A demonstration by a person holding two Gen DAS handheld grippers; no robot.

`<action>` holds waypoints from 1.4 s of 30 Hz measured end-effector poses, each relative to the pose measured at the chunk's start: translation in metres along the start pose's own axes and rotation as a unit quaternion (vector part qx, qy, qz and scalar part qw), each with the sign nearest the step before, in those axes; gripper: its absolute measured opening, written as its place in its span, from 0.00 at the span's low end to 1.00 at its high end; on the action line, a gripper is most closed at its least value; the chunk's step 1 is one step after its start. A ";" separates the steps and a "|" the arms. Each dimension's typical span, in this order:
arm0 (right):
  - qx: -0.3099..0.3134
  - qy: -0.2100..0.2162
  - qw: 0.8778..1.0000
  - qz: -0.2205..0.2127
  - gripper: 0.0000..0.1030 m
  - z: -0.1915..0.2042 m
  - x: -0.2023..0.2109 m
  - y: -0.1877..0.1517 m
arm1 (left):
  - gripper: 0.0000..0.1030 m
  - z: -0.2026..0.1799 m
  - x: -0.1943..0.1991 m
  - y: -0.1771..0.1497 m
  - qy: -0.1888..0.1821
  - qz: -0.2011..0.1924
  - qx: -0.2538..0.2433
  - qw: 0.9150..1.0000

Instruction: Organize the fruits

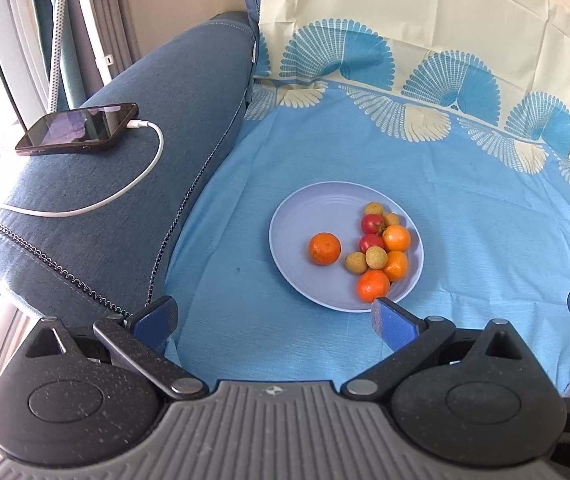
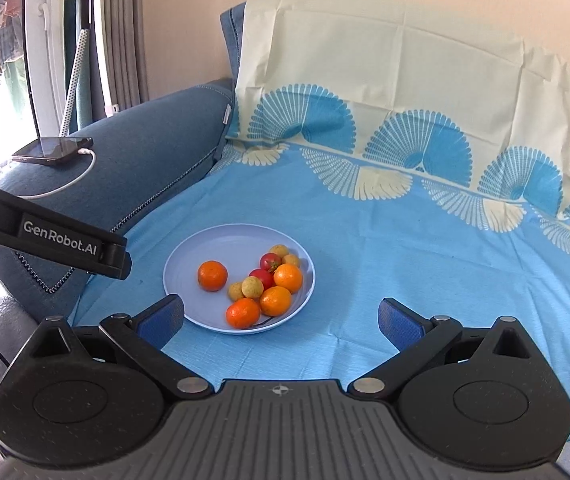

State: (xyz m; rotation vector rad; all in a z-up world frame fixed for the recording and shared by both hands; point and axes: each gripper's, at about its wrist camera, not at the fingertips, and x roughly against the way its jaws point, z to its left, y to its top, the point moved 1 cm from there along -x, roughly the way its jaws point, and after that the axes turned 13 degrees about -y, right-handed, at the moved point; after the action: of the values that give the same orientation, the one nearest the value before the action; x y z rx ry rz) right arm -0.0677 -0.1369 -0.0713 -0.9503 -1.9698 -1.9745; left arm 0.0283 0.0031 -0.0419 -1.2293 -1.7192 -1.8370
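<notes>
Overlapping fruits [image 1: 381, 246] hiding plate [image 1: 305, 216] rim.

A pale blue plate [image 2: 205, 312] holds four oranges [image 2: 213, 275], two red tomatoes [image 2: 270, 261] and small tan fruits [image 2: 252, 287] (one orange sits apart).

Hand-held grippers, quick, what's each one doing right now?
Left hand-held gripper: open, holding nothing.
Right hand-held gripper: open, holding nothing.
</notes>
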 end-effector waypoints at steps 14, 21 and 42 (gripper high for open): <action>-0.001 -0.002 1.000 -0.008 0.99 -0.003 0.008 -0.001 | 1.00 -0.004 0.004 -0.002 0.001 -0.003 -0.011 1.000; -0.001 -0.004 1.000 -0.006 0.99 -0.001 0.007 -0.002 | 1.00 -0.004 0.001 -0.002 0.001 0.000 -0.013 1.000; 0.004 -0.003 1.000 -0.001 0.99 0.000 0.003 -0.002 | 1.00 -0.003 -0.002 -0.003 0.008 0.003 -0.020 1.000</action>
State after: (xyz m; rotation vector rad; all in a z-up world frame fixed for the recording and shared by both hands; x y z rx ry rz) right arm -0.0714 -0.1356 -0.0715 -0.9535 -1.9794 -1.9662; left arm 0.0263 0.0005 -0.0447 -1.2296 -1.6763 -1.8827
